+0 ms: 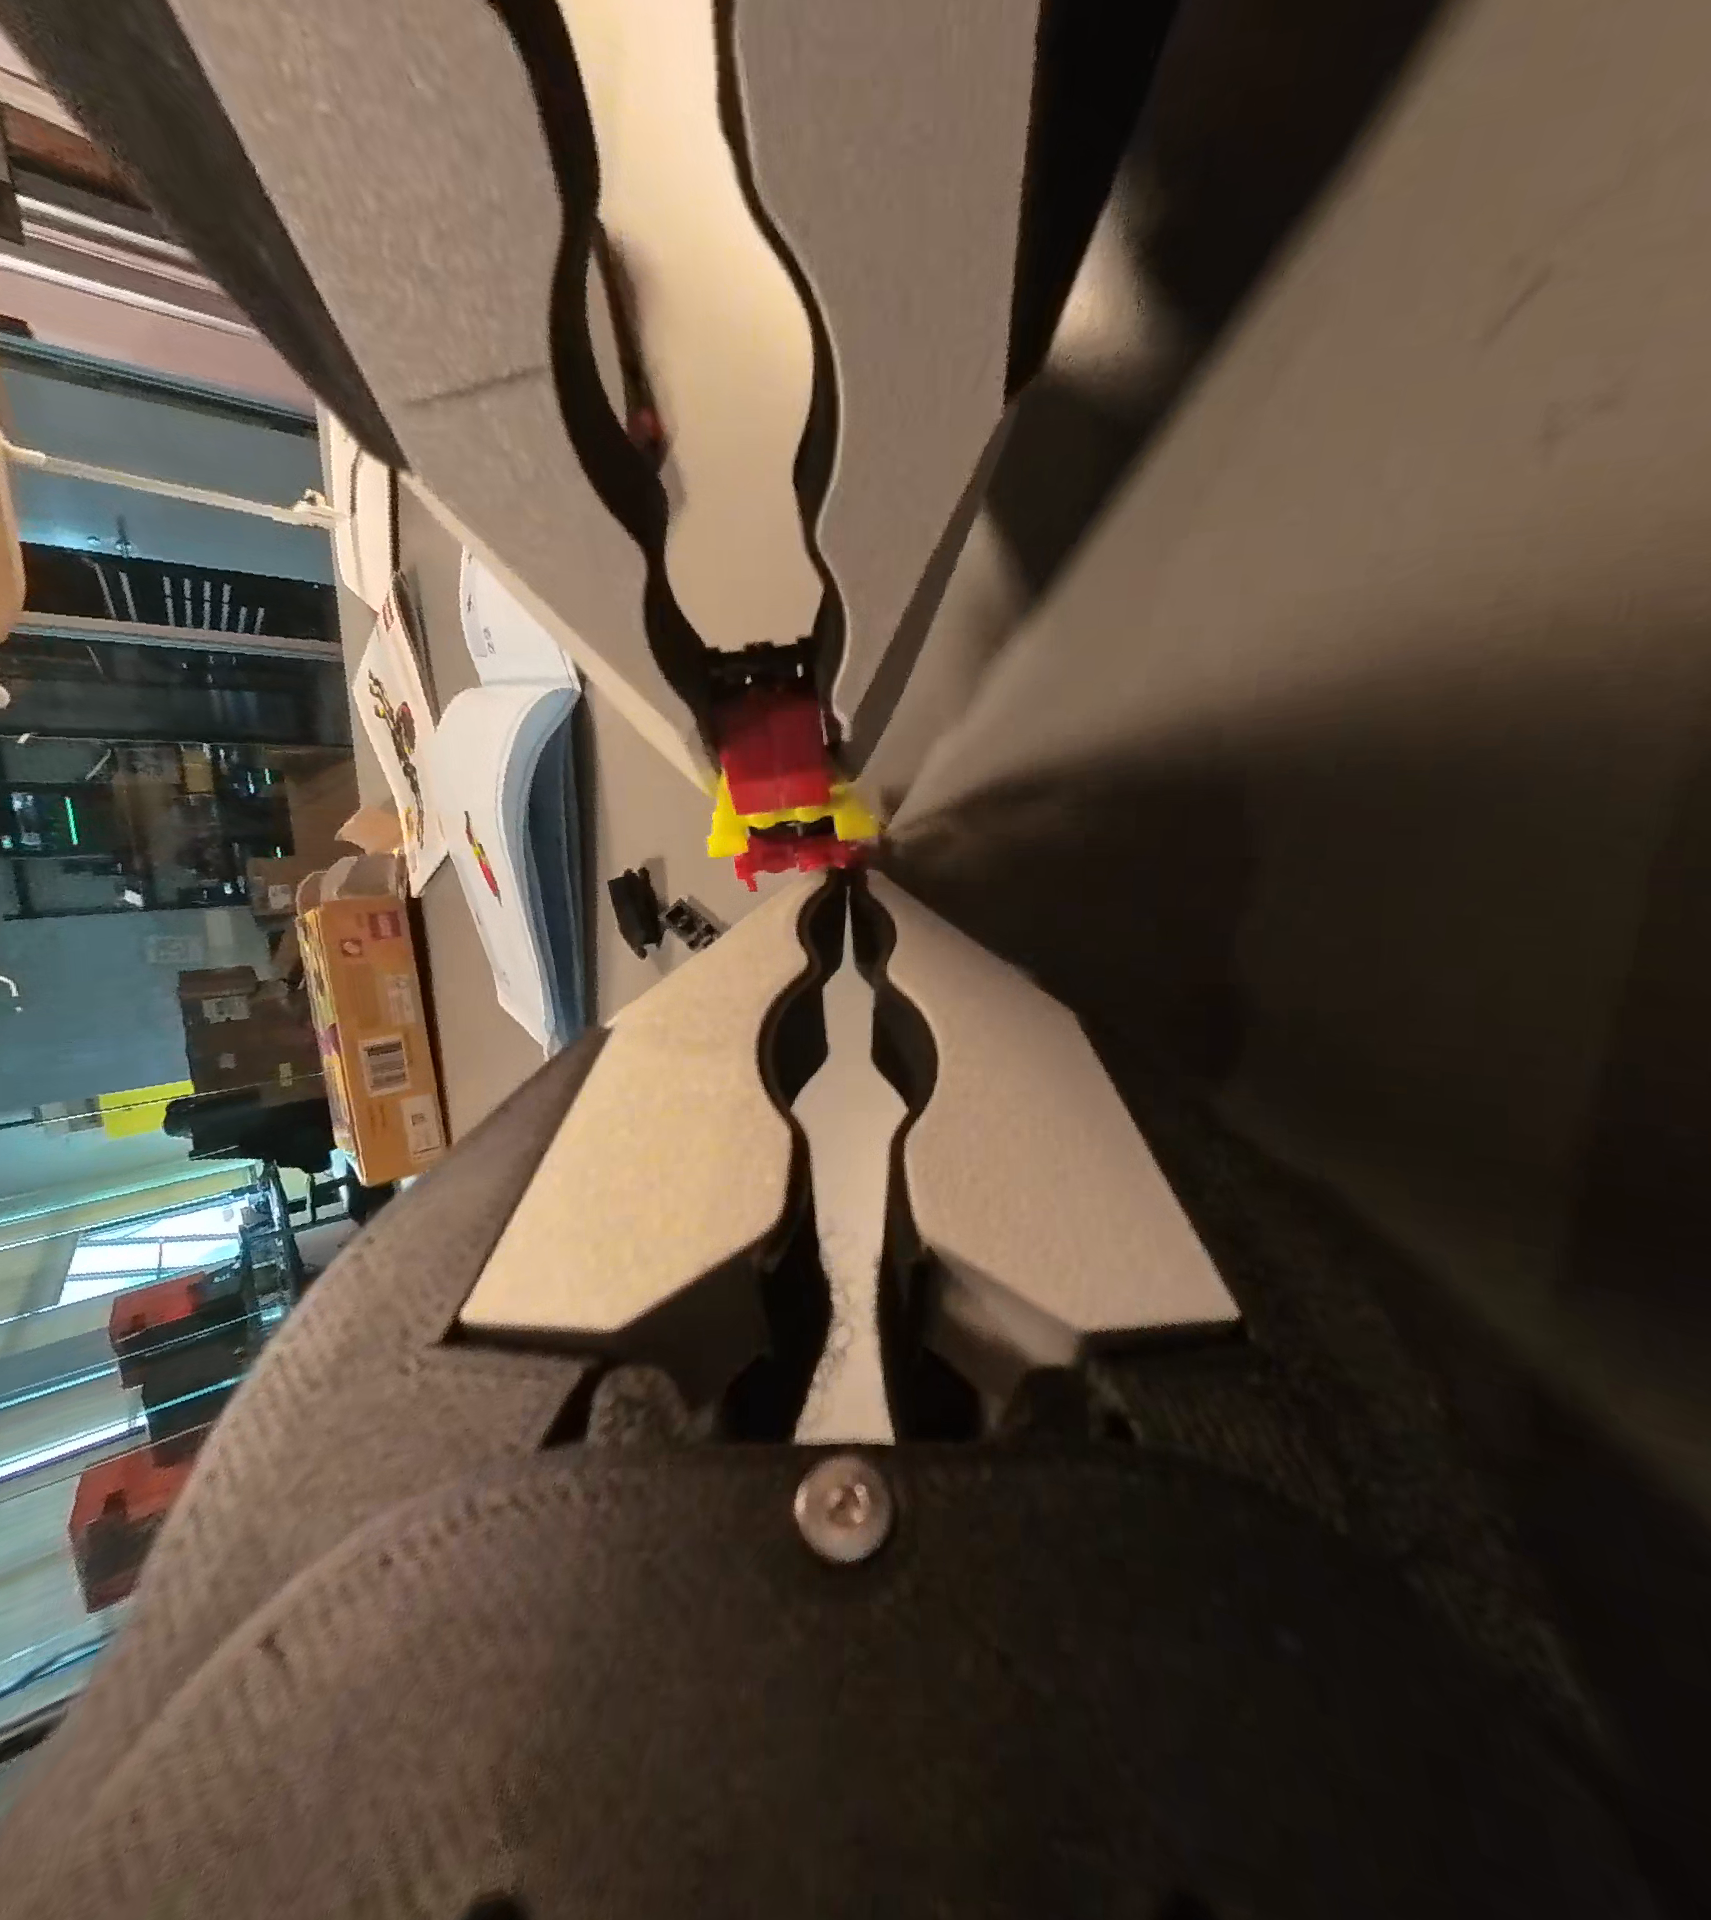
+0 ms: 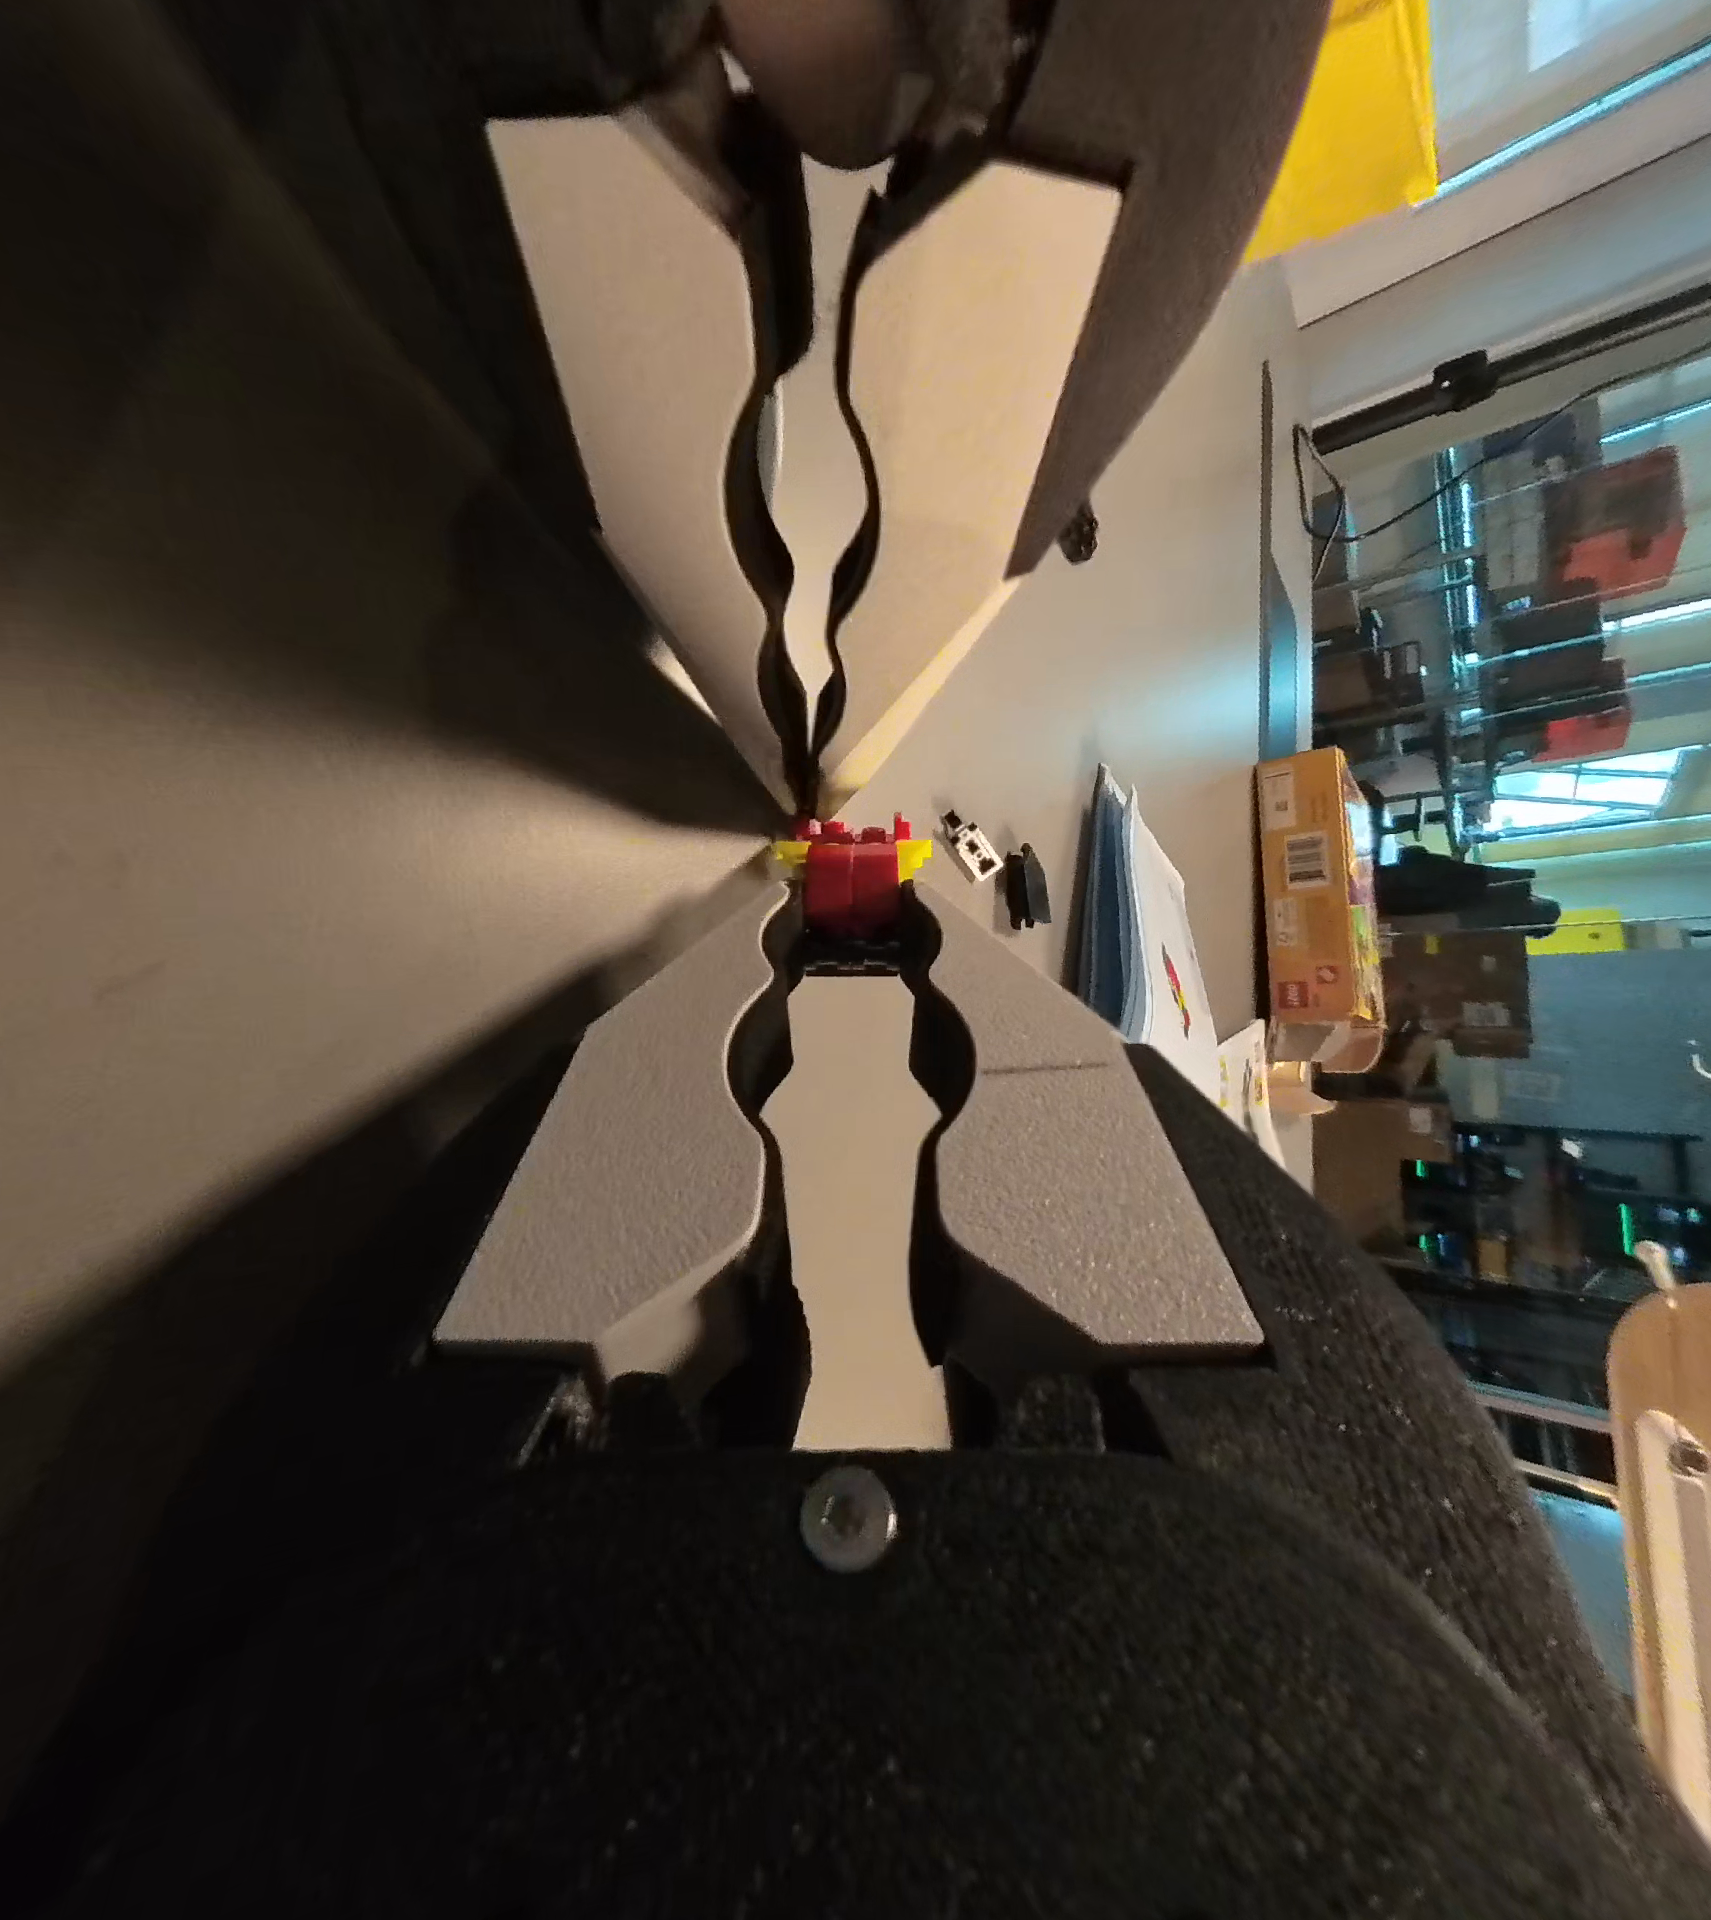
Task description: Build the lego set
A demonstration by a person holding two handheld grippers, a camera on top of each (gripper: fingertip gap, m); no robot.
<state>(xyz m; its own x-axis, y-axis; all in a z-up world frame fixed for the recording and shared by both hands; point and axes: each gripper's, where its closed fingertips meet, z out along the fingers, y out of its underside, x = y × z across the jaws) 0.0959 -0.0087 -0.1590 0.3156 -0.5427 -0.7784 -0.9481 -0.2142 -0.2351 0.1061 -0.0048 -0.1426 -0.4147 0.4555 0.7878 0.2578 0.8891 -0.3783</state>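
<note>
Both grippers tip to tip: right gripper [image 2: 851,940] clamps small red-yellow-black brick model [image 2: 846,878]; left gripper [image 1: 835,878] pinches its opposite red end.

Lego model [image 2: 851,873]: red body, yellow wing-like pieces at 3 and 9 o'clock, black base section. Left gripper [image 1: 835,883] and right gripper [image 2: 846,935]: grey, grainy-textured finger faces with black wavy inner edges on black ribbed housings. Table [image 2: 1173,582]: plain light grey. At 3 o'clock of the model lie a white-and-black small piece [image 2: 976,847] and a black piece [image 2: 1025,885]. Booklet [image 2: 1142,935]: white pages, blue edge, red-and-yellow print. Box [image 2: 1313,904]: orange-yellow.
</note>
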